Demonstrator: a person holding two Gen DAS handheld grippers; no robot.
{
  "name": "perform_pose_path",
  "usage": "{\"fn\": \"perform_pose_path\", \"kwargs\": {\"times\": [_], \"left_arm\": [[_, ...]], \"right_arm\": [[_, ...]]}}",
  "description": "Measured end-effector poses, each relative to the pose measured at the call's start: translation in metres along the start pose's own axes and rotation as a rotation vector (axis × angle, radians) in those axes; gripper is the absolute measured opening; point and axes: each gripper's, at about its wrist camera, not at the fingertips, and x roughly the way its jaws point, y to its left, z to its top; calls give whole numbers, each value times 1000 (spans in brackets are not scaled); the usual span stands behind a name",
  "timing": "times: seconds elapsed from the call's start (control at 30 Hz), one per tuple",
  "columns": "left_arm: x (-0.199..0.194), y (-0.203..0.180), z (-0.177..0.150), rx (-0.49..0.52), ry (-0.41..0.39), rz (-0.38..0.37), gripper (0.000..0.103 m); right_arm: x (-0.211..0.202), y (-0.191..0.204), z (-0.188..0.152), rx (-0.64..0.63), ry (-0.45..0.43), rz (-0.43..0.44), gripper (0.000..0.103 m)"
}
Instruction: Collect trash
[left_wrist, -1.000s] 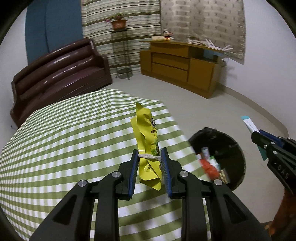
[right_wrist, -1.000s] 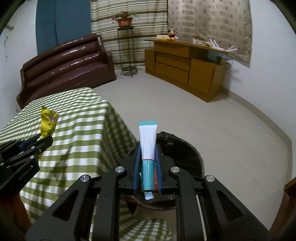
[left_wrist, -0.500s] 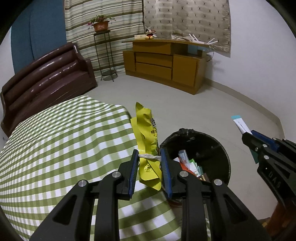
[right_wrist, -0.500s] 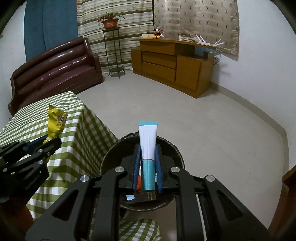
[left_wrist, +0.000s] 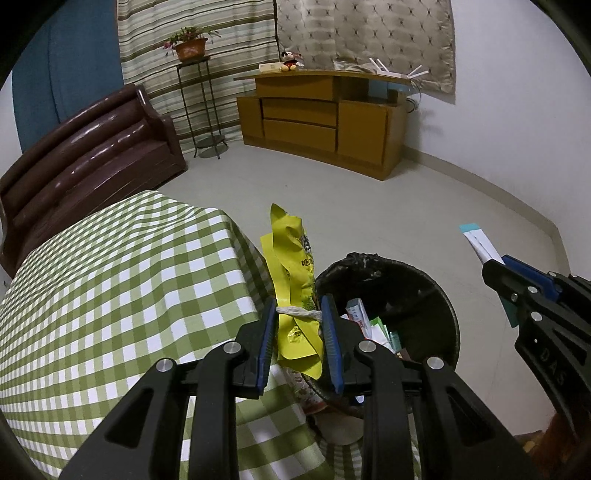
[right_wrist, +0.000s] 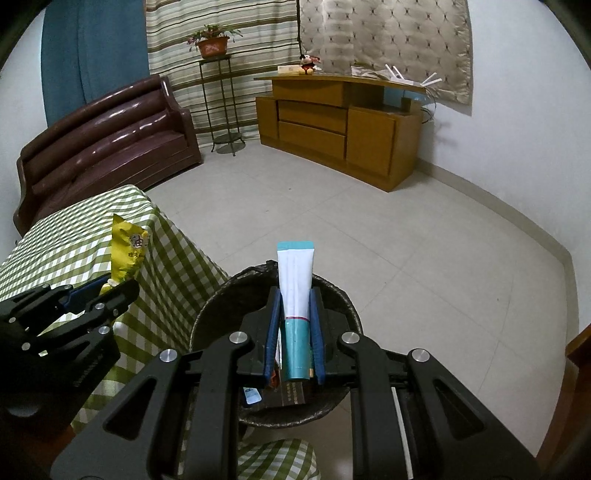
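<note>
My left gripper is shut on a crumpled yellow snack wrapper and holds it over the table's right edge, beside the near-left rim of a black-lined trash bin that holds several pieces of trash. My right gripper is shut on a white and teal tube and holds it upright above the same bin. The right gripper also shows in the left wrist view, to the right of the bin. The left gripper with the wrapper shows at the left of the right wrist view.
A table with a green checked cloth stands left of the bin. A brown sofa, a plant stand and a wooden cabinet line the far walls. Tiled floor lies beyond the bin.
Both grippers have moved forward and right with their loads. The wrapper has gone from over the table to its right edge by the bin. The tube now sits above the bin's opening.
</note>
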Motion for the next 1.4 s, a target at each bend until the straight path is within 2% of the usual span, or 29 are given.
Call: {"fn": "perform_pose_path", "kwargs": {"times": [0.57,0.63,0.67,0.7,0.77,1.0,1.1,1.4], "left_arm": [[19,-13,8,24,29,-8,27],[20,-14,8,26,33,-8,30],[20,-14,8,25,33,-7,36],[21,-15,9,23,33,-3,40],[22,-15,9,20,36,-4,41],[21,-16,10,17,34,2,55],[19,-15,10,13,30,4,55],[7,-3,6,-4,9,17,63]], "right_arm": [[14,-8,1,42,10,-13,17],[16,-9,1,48,12,-16,17],[17,-9,0,51,13,-16,18],[18,-10,0,57,14,-17,23],[19,-11,0,65,12,-15,37],[19,-11,-1,64,11,-21,39],[18,-11,-1,64,7,-23,46],[5,-5,0,47,-14,-29,53]]}}
